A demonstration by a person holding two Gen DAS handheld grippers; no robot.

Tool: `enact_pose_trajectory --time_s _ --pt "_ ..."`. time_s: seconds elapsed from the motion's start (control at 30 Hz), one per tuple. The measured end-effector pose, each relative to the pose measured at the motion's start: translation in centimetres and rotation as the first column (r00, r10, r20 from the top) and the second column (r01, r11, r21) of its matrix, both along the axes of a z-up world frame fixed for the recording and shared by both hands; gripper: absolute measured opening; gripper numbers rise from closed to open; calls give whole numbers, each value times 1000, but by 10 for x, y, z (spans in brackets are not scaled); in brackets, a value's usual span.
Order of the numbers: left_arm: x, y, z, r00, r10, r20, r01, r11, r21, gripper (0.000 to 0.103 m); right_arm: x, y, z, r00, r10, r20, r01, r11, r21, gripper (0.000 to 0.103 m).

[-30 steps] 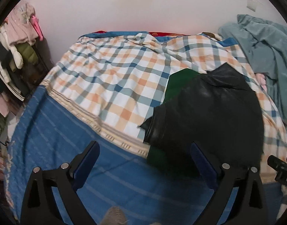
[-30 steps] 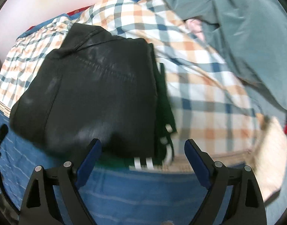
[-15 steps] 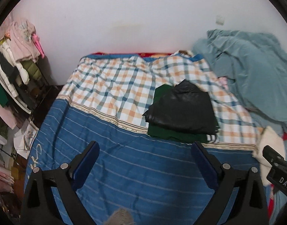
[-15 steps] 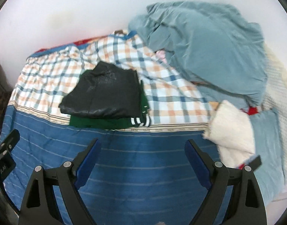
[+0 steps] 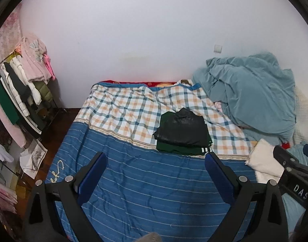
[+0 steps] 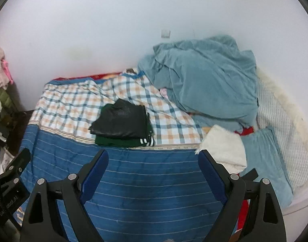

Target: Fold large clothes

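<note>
A folded black garment [image 5: 183,129] lies on top of a folded dark green garment with white stripes [image 5: 180,150] on the bed, where the checked sheet meets the blue striped cover. The stack also shows in the right wrist view: the black garment [image 6: 121,122] over the green one [image 6: 121,142]. My left gripper [image 5: 155,160] is open and empty, well back from the stack above the blue cover. My right gripper [image 6: 152,157] is open and empty, also back from the stack.
A rumpled teal blanket [image 6: 204,80] is heaped at the back right of the bed [image 5: 145,191]. A white fluffy cloth [image 6: 224,147] lies at the right, beside a teal pillow [image 6: 264,161]. A clothes rack [image 5: 19,92] stands left of the bed.
Both grippers have pulled far back and up from the folded stack, which now looks small and distant. Both stay open and empty.
</note>
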State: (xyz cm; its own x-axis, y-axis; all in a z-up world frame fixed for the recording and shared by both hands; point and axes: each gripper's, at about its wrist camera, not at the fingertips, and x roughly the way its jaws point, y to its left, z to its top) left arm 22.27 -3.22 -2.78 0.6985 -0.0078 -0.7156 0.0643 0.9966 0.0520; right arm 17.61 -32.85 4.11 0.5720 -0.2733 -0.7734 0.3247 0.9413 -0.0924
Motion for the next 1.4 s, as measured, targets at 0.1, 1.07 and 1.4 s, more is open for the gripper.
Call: enact_pose_trajectory --time_s 0.1,1.07,1.4 --pt "-16 0 15 1000 -9 24 9 1000 7 100 -27 7 25 1000 22 22 -22 1000 3 92" --pt "-99 -2 57 991 22 131 -19 1000 -23 103 -143 6 107 984 53 169 -48 998 -34 99" --pt "-106 -10 61 990 7 139 -4 1000 -19 103 -149 7 113 985 54 166 -50 998 -29 99"
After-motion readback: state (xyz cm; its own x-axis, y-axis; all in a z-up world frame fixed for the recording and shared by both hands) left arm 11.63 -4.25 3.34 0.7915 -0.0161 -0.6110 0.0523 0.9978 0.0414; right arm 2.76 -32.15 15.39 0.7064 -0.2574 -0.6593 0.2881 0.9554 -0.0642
